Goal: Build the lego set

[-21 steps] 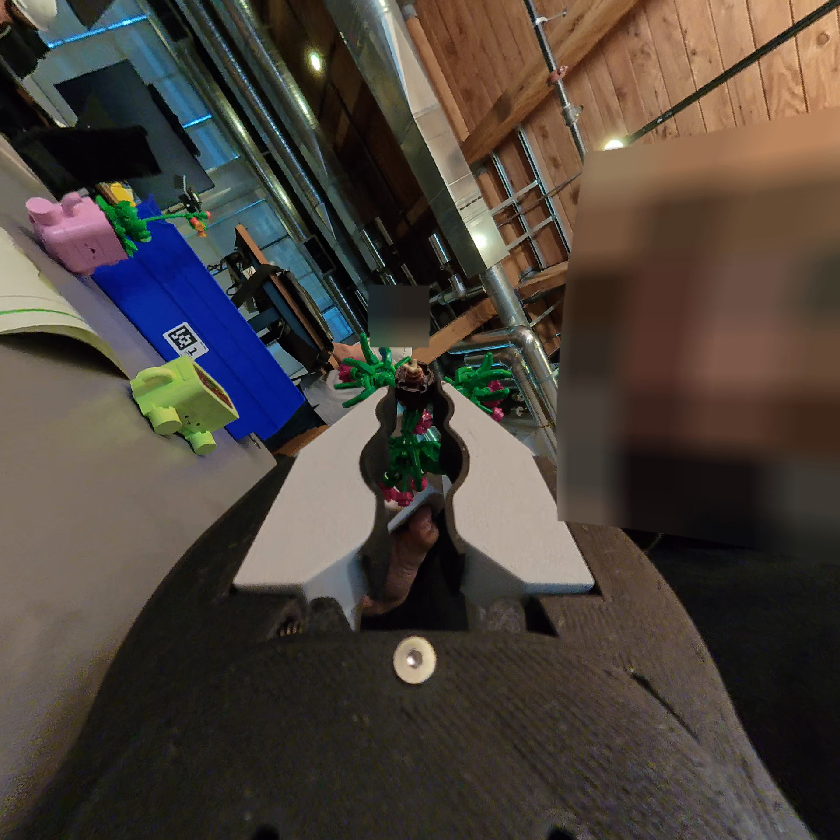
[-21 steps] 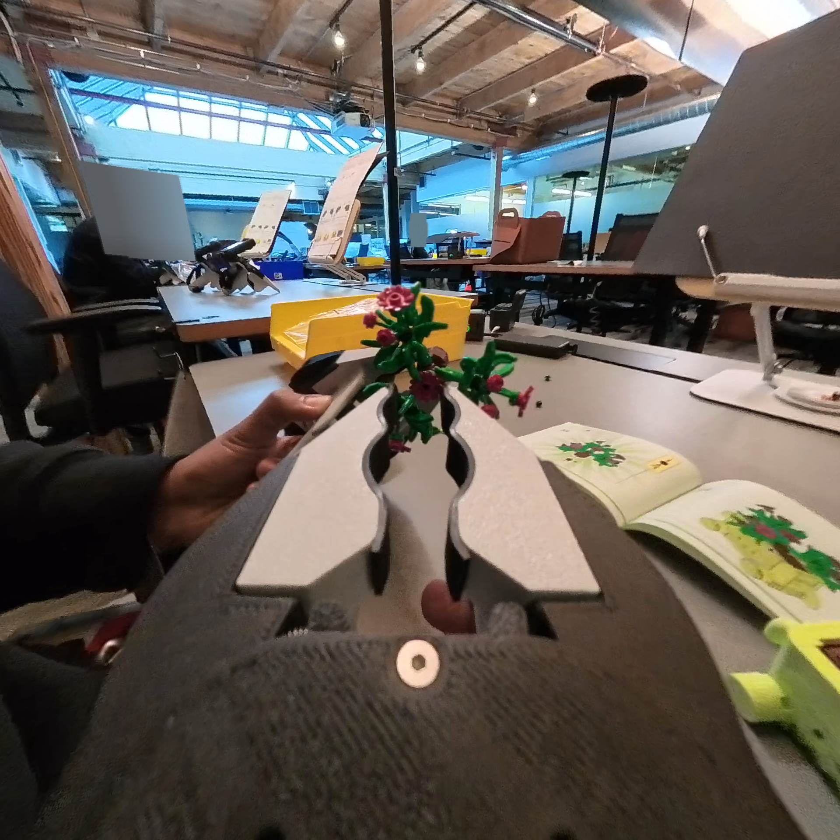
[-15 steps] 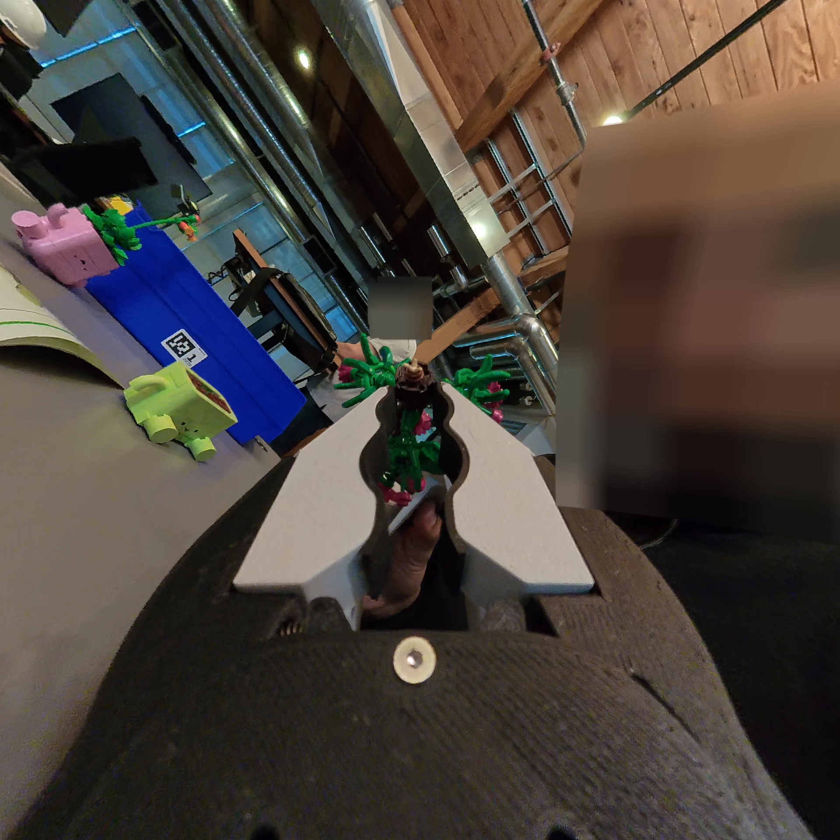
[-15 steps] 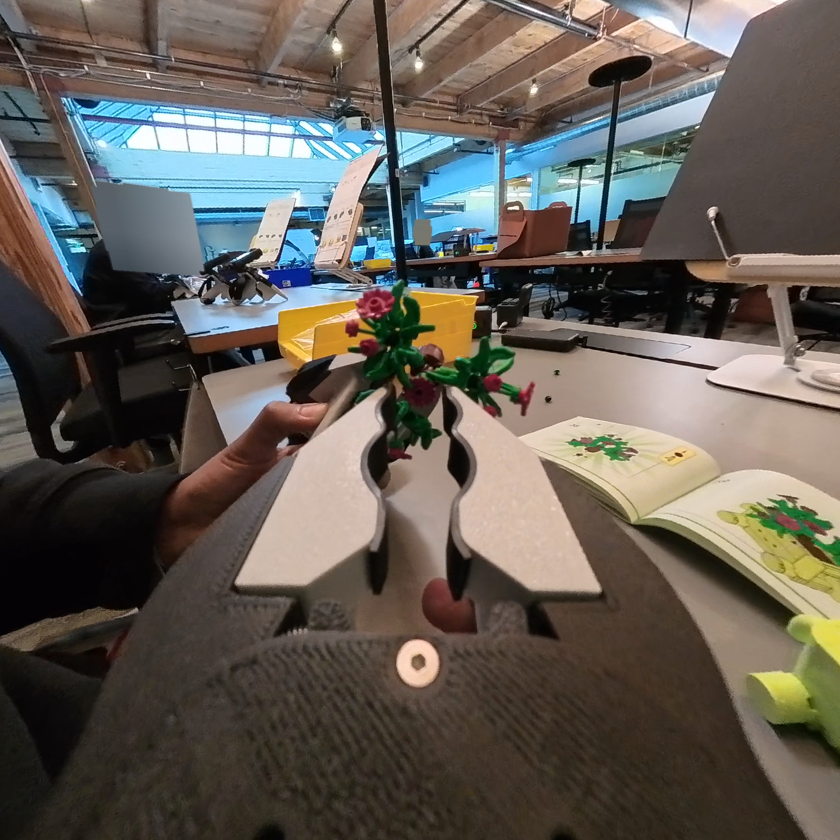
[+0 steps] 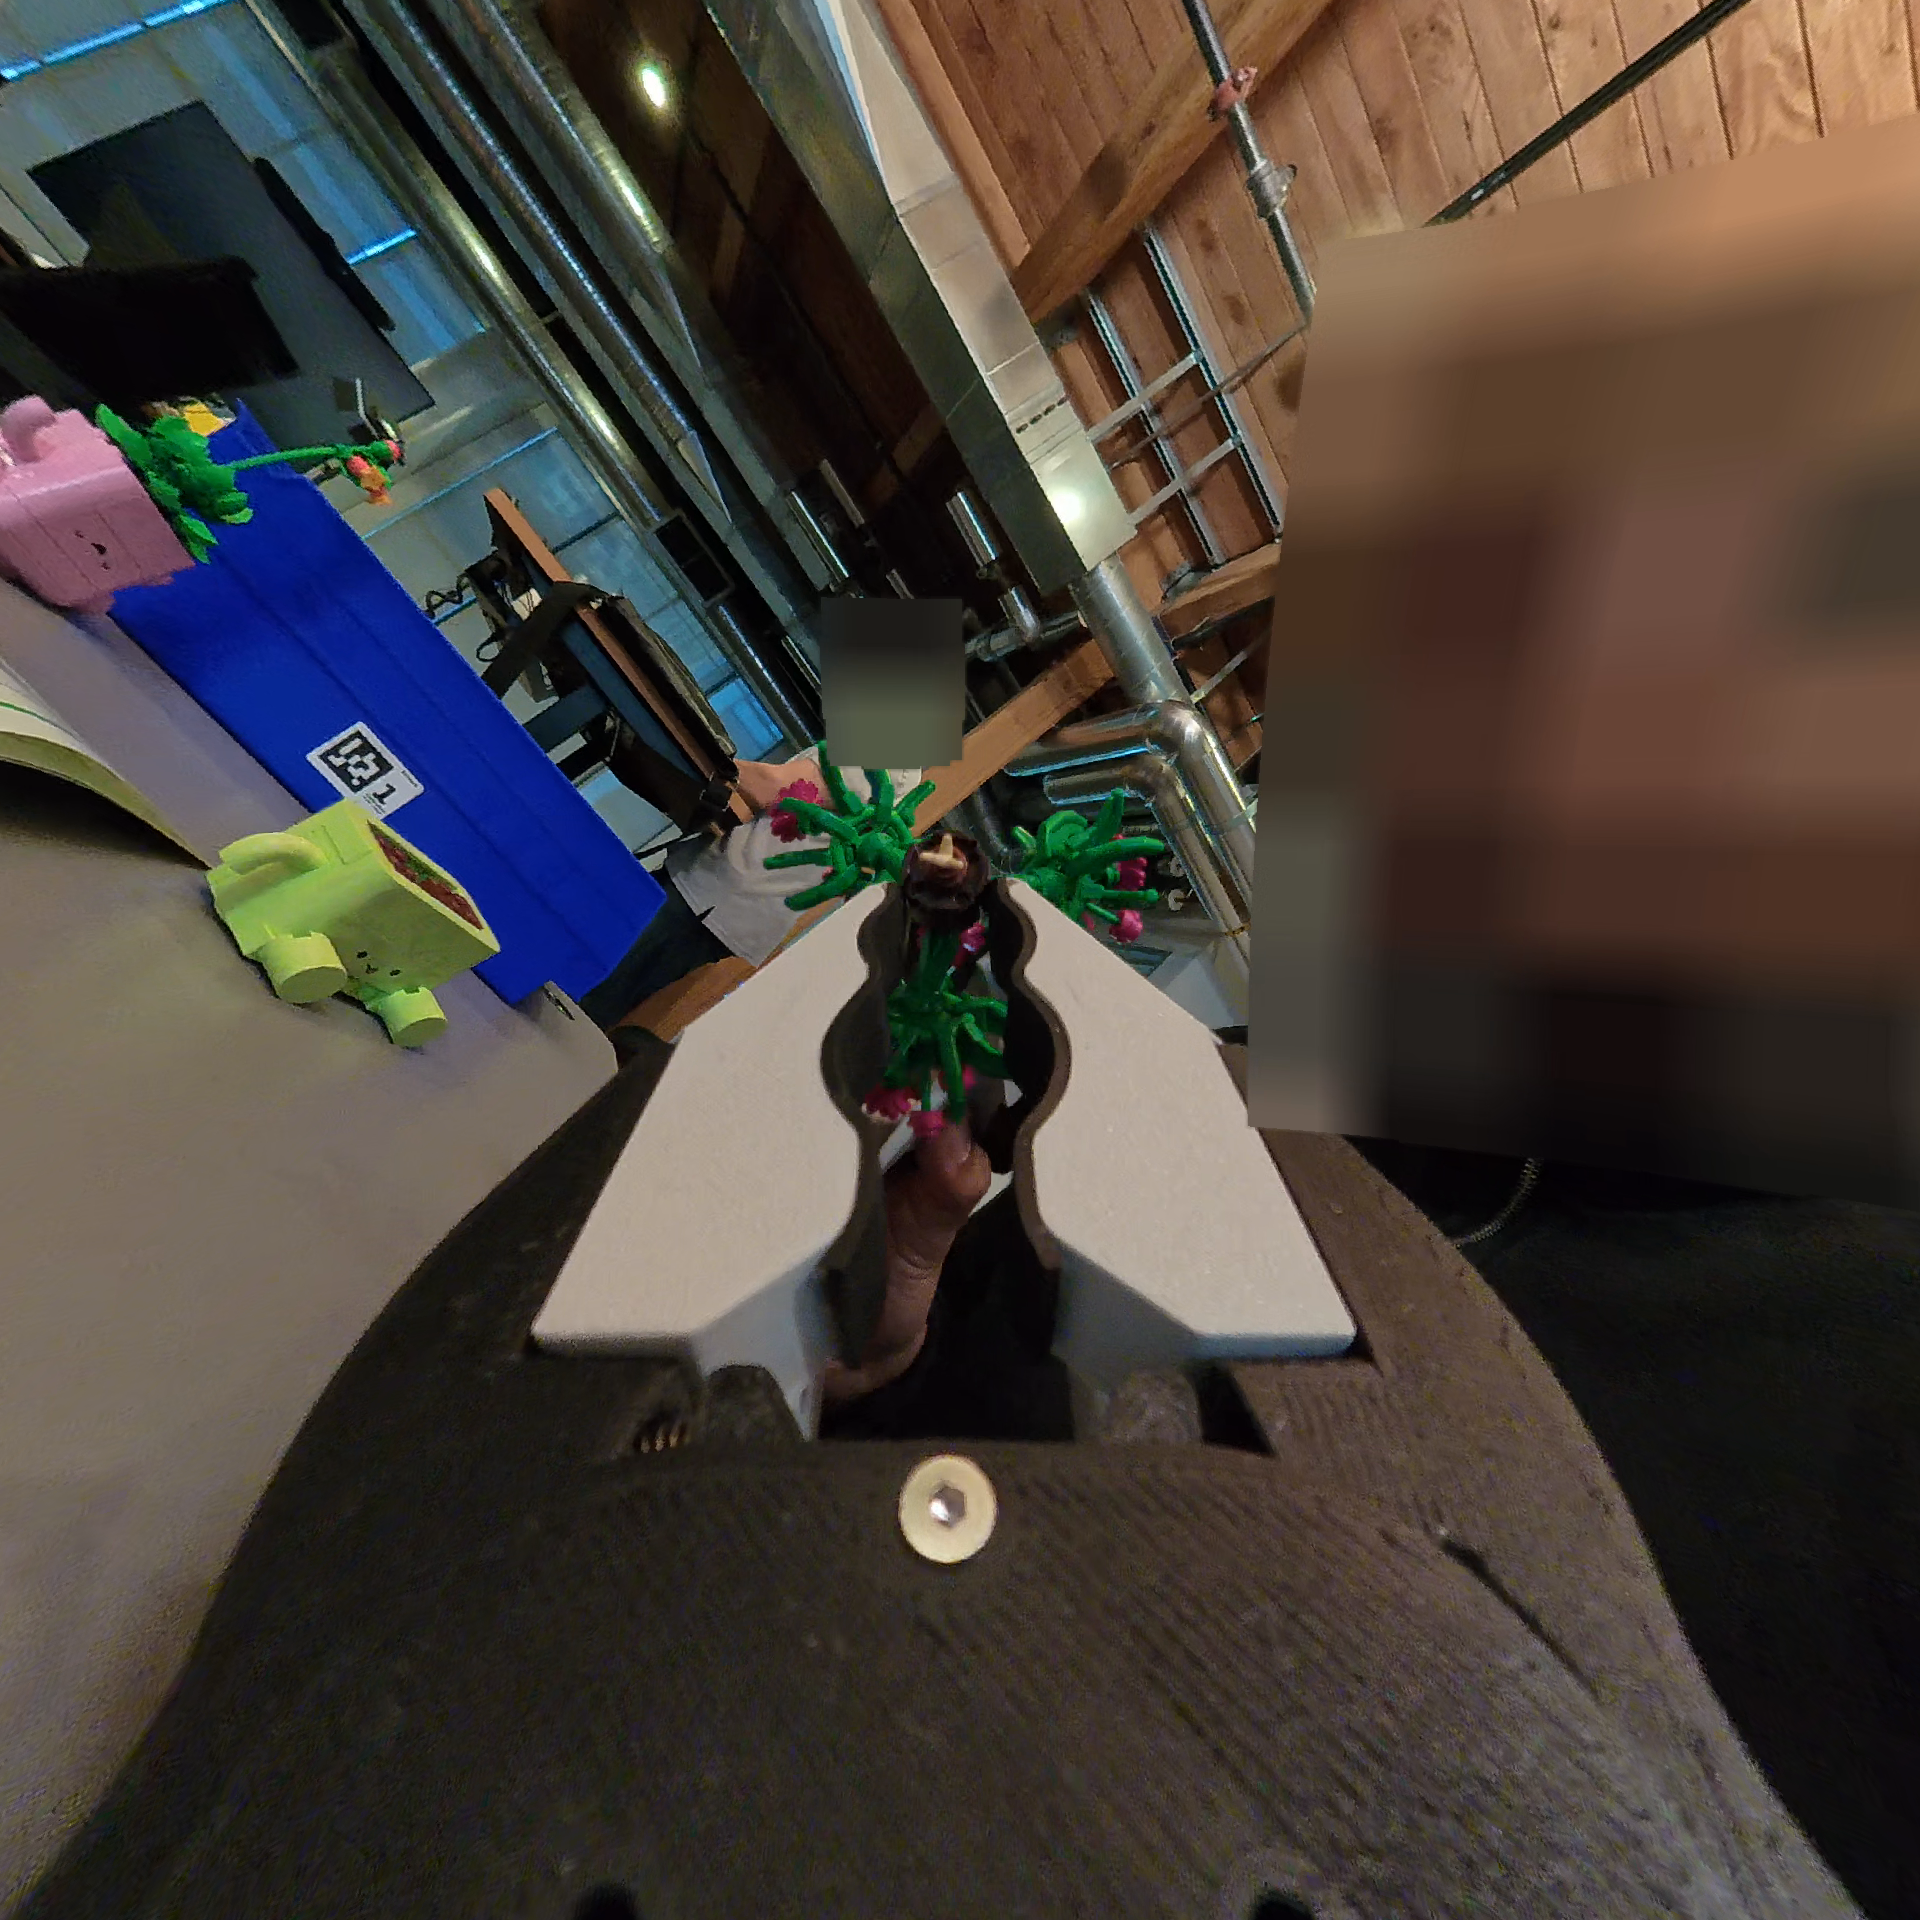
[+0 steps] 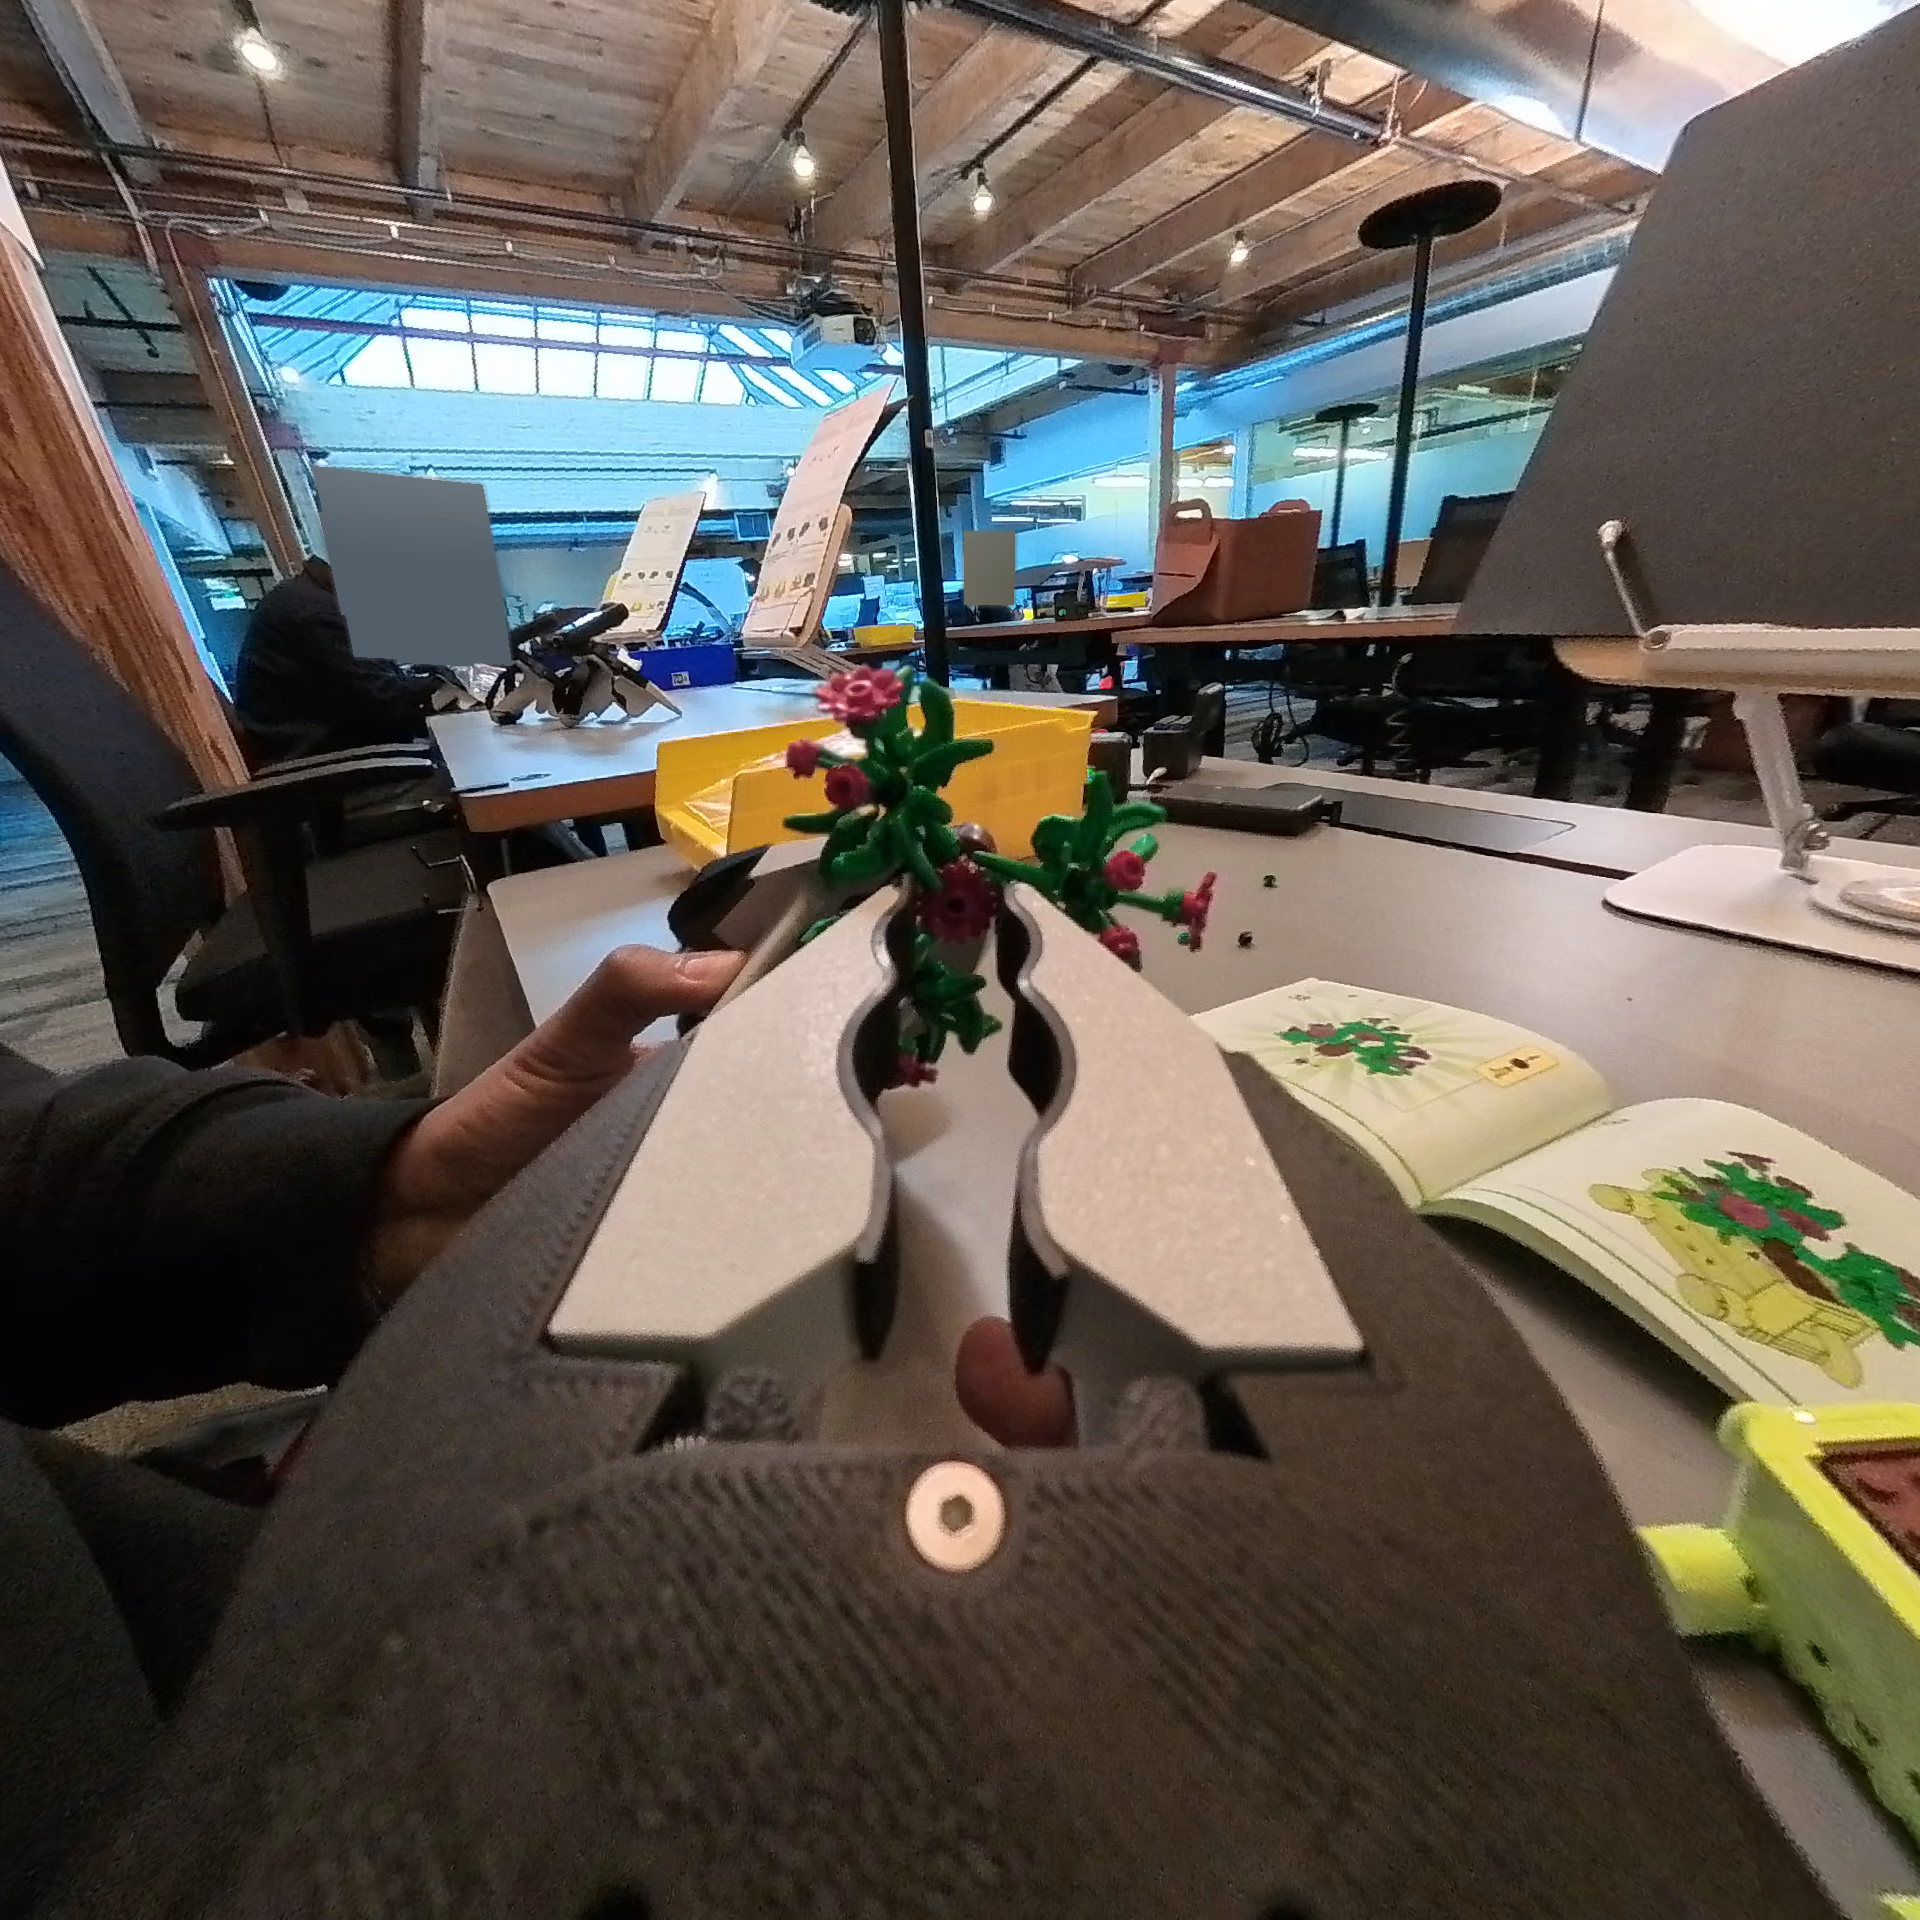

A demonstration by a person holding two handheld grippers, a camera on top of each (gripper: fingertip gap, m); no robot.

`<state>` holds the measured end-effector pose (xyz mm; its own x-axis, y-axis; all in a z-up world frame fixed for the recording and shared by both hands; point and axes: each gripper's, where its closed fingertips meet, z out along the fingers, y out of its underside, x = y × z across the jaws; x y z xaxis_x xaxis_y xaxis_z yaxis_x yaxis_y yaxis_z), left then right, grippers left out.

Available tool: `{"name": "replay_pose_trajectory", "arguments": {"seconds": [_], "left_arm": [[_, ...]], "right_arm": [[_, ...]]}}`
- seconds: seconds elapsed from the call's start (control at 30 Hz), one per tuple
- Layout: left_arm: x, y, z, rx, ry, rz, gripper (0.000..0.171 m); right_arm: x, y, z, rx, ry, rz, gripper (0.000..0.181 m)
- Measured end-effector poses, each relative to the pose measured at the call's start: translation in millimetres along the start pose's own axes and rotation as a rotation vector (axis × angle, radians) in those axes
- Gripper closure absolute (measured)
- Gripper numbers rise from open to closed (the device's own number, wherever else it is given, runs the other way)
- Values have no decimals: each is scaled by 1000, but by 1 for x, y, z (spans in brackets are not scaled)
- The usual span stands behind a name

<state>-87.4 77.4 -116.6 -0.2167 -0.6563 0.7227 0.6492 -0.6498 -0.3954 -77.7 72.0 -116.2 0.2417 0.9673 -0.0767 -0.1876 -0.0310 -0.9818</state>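
Observation:
A lego plant [image 6: 914,821] with green leaves and pink flowers is held in the air between both grippers. My right gripper [image 6: 954,906] is shut on it at a dark pink flower on the stem. My left gripper [image 5: 942,888] is shut on the plant's brown stem piece [image 5: 940,873]. In the right wrist view the left gripper [image 6: 743,894] comes in from the left, held by a hand [image 6: 561,1081]. A lime green lego pot [image 5: 353,920] lies on the grey table [image 5: 156,1195], and it also shows in the right wrist view [image 6: 1829,1538].
An open instruction booklet [image 6: 1455,1101] lies on the table right of the grippers. A pink lego pot [image 5: 73,509] with a plant stands by a blue bin [image 5: 364,707]. A yellow bin [image 6: 1029,769] and a stand [image 6: 1766,894] are farther back. Small loose pieces [image 6: 1247,940] lie on the table. Only a small space, under 4 cm, lies between the two pairs of fingers.
Both grippers keep their hold on the plant. The left wrist view has shifted slightly, so the pots sit a little farther left. The right wrist view is almost unchanged.

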Motion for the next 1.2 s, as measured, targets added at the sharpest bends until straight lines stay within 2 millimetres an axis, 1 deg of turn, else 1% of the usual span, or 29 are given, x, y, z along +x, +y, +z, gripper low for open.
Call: {"name": "replay_pose_trajectory", "arguments": {"seconds": [0.13, 0.2, 0.27, 0.37, 0.43, 0.5, 0.57, 0.67, 0.77, 0.93, 1.03, 1.2], "left_arm": [[-4, -9, -5, 55, -29, -2, 153], [-7, -11, -6, 66, -46, -3, 150], [-8, -12, -6, 72, -55, 5, 150], [-8, -12, -6, 77, -64, 18, 151], [-8, -10, -4, 65, -67, 20, 152], [-9, -8, -3, 47, -63, 12, 158], [-9, -6, -2, 40, -62, 8, 160], [-8, -5, -2, 33, -65, 9, 160], [-11, -4, -3, 13, -89, -10, 164], [-11, -10, -10, 0, -113, -6, 168], [-11, -16, -15, 19, -113, -13, 169], [-9, -21, -19, 16, -120, -40, 171]], "right_arm": [[12, -6, -7, 3, 24, -4, 168], [22, -9, -14, -9, 41, -5, 168], [37, -15, -24, -33, 57, 19, 168], [64, -19, -45, -170, 56, 41, 168], [86, -20, -63, -289, 62, 27, 168], [107, -20, -77, -380, 60, 38, 168], [119, -17, -86, -454, 25, 103, 168], [127, -7, -91, -548, -23, 229, 168], [131, -1, -90, -605, -15, 336, 168], [137, 14, -97, -816, 61, 282, 168], [139, 14, -99, -938, 81, 243, 168], [142, 17, -98, -1103, 79, 156, 169]]}}
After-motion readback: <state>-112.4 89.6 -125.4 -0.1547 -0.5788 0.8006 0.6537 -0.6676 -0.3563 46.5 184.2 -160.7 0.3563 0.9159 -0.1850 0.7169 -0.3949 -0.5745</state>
